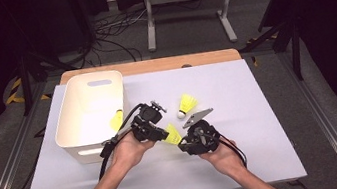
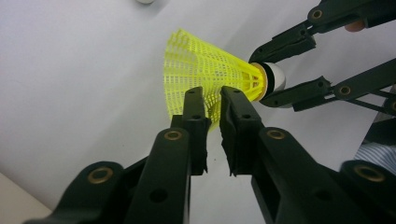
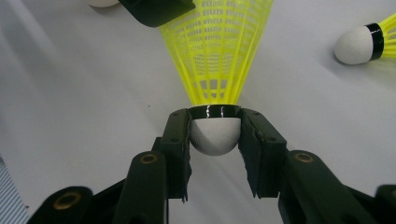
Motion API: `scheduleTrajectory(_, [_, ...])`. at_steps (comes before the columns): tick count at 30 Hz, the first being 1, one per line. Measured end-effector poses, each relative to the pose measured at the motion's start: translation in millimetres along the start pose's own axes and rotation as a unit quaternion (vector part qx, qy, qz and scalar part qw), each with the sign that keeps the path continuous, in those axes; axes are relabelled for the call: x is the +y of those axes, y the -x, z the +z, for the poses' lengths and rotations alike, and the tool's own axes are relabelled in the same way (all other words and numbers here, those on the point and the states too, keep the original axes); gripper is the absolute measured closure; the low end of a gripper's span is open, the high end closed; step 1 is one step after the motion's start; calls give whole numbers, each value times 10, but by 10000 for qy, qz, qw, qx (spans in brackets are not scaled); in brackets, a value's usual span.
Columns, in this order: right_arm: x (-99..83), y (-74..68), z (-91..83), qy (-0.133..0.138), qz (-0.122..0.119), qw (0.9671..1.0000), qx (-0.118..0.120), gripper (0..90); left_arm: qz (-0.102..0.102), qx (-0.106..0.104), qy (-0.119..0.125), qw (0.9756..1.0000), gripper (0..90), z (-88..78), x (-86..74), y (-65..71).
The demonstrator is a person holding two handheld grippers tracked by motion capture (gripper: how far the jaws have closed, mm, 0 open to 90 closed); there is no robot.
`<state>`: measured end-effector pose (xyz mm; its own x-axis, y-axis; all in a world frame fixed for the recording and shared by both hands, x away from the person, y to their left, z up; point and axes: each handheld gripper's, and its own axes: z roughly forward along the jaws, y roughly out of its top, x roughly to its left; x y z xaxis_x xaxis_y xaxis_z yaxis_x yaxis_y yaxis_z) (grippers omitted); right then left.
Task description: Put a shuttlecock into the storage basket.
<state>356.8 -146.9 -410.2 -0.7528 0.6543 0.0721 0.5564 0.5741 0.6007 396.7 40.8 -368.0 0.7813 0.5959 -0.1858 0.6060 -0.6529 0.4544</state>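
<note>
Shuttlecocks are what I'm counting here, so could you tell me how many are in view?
3. One shuttlecock is held between both grippers, one lies on the table right of the bin, and one shows at the bin's right edge. Others may be hidden inside.

shuttlecock (image 3: 219, 56): yellow plastic mesh skirt, matt white foam head | bin (image 1: 89, 111): smooth plastic

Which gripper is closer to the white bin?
Left. The left gripper sits just beside the white bin, at its near right corner, pinching the skirt of a yellow shuttlecock. The right gripper holds that shuttlecock's cork, farther right.
</note>
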Motion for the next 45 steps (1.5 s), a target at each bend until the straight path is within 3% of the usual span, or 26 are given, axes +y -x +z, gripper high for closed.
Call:
scheduleTrajectory(6, [1,-7,12,-30,0,10000,11,646,52,0,-31,10000,887,3,-1,7])
scheduleTrajectory(21, [-20,-11,32,21,20,10000,7,630,164,-22,-76,9998,900,-38,18,34])
scheduleTrajectory(30, [-71,26,-37,267,134,9994,-200,416,194,97,-78,9997,900,-97,64,55])
scheduleTrajectory(36, [-165,79,-99,431,135,9984,-339,342,206,132,-81,9997,900,-121,85,58])
scheduleTrajectory(45, [-349,189,-249,804,351,9946,-559,283,211,204,-29,9996,900,-214,110,45])
